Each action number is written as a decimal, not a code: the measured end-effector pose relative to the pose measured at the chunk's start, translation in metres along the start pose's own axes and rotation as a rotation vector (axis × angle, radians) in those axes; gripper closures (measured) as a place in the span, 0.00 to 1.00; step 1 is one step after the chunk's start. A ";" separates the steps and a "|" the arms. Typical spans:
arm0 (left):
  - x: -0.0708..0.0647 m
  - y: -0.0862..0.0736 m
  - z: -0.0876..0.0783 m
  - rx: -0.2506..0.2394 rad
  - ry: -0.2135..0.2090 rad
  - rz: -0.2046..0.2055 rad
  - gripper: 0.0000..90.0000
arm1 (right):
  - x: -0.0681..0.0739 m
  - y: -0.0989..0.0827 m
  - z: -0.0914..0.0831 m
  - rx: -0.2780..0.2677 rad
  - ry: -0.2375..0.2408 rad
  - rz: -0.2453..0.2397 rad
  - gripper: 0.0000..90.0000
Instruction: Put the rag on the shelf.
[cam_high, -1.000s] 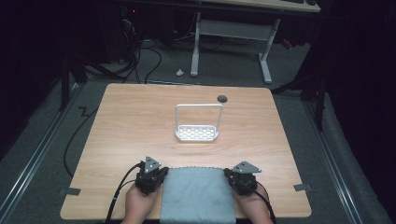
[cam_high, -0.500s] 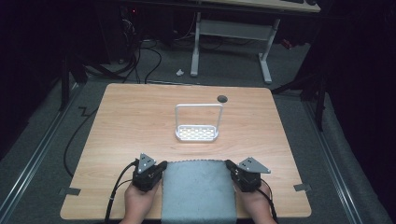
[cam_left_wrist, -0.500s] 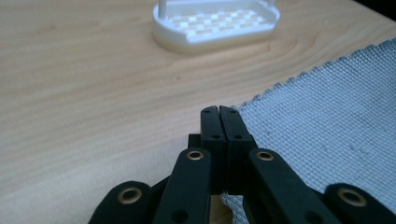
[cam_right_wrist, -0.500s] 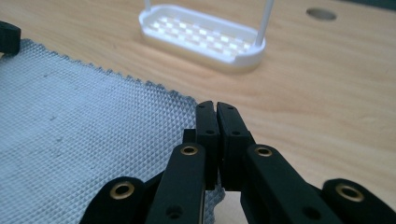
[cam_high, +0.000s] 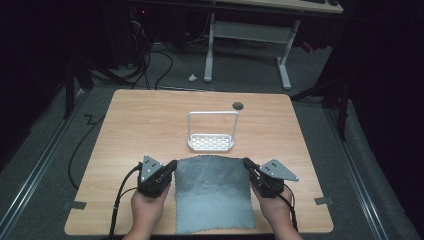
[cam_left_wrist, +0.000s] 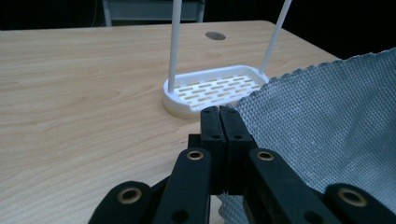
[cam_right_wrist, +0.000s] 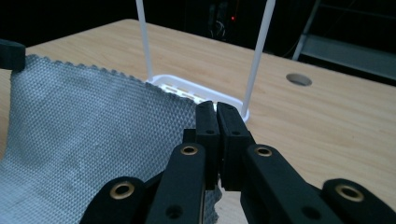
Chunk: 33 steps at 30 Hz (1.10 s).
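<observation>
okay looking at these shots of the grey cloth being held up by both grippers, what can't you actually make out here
- Grey cloth: its near edge is cut off by the bottom of the high view.
- Cloth corners: hidden between the closed jaws of the left gripper and right gripper.
- White rack: its top bar is cut off by the upper edge in both gripper views.
- Table under the cloth: covered.

A dim lab or workshop: a bare wooden table (cam_high: 150, 120) on grey carpet (cam_high: 45, 150), cables (cam_high: 145, 60) on the floor, a desk frame (cam_high: 247, 35) behind.
</observation>
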<state>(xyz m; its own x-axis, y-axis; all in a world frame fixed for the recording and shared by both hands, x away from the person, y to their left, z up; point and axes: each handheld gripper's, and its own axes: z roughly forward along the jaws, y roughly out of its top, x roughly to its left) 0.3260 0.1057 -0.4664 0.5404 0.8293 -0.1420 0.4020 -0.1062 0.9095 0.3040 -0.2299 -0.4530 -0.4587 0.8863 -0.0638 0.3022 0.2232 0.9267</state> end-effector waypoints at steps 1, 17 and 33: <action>-0.001 0.003 -0.001 -0.008 0.002 0.006 0.99 | 0.000 0.002 -0.001 -0.006 0.003 -0.002 0.99; 0.003 0.044 -0.014 -0.109 0.012 0.025 0.99 | -0.007 0.043 -0.011 -0.109 -0.006 -0.017 0.99; -0.002 0.079 -0.023 -0.183 0.019 0.064 0.99 | -0.015 0.075 -0.019 -0.180 -0.020 -0.008 0.99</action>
<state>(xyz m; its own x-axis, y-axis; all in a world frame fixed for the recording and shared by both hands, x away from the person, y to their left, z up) 0.3395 0.1084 -0.3856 0.5461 0.8343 -0.0759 0.2251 -0.0589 0.9725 0.3171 -0.2339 -0.3756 -0.4433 0.8930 -0.0774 0.1428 0.1556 0.9774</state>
